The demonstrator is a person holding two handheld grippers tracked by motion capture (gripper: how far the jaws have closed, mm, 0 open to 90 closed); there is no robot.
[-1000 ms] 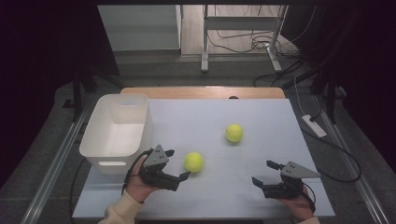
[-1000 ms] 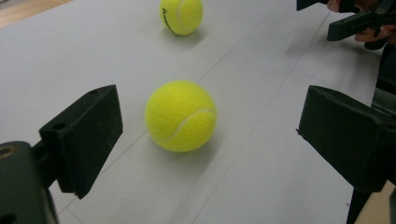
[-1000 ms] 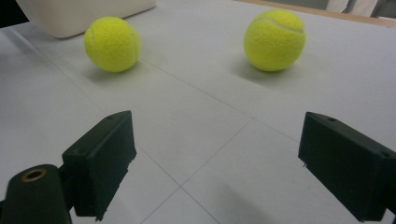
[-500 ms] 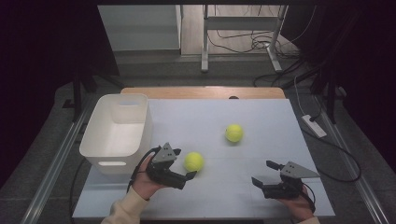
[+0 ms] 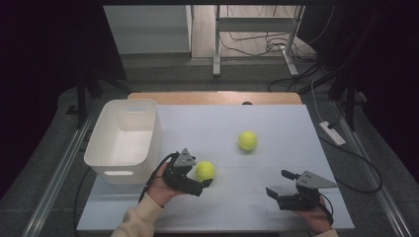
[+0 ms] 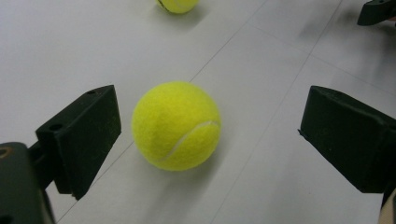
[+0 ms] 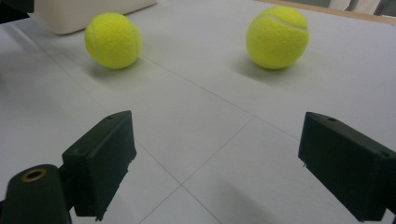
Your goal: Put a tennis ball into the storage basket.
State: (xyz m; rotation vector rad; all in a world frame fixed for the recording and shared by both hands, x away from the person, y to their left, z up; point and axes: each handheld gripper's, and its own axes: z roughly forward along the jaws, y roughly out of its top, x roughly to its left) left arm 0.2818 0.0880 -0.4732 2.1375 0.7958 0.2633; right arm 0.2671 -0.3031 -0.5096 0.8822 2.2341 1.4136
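Note:
A yellow tennis ball (image 5: 205,170) rests on the white table (image 5: 207,128) near the front left. My left gripper (image 5: 200,175) is open, and this ball (image 6: 176,125) lies between its jaws, nearer the left one and touching neither. A second tennis ball (image 5: 247,140) sits farther back toward the middle, also seen as the far ball (image 6: 177,4). My right gripper (image 5: 277,182) stands open and empty at the front right. From my right gripper (image 7: 215,144), the near ball (image 7: 113,40) and the far ball (image 7: 277,36) lie well ahead.
A white plastic bin (image 5: 123,138) stands at the table's left side, just left of my left hand, with its corner (image 7: 88,11) visible beyond the near ball. A wooden edge (image 5: 212,98) runs along the table's back. Cables lie on the floor beyond.
My left gripper has slid right toward the near ball, which now sits between its open jaws. The right gripper and both balls have stayed put.

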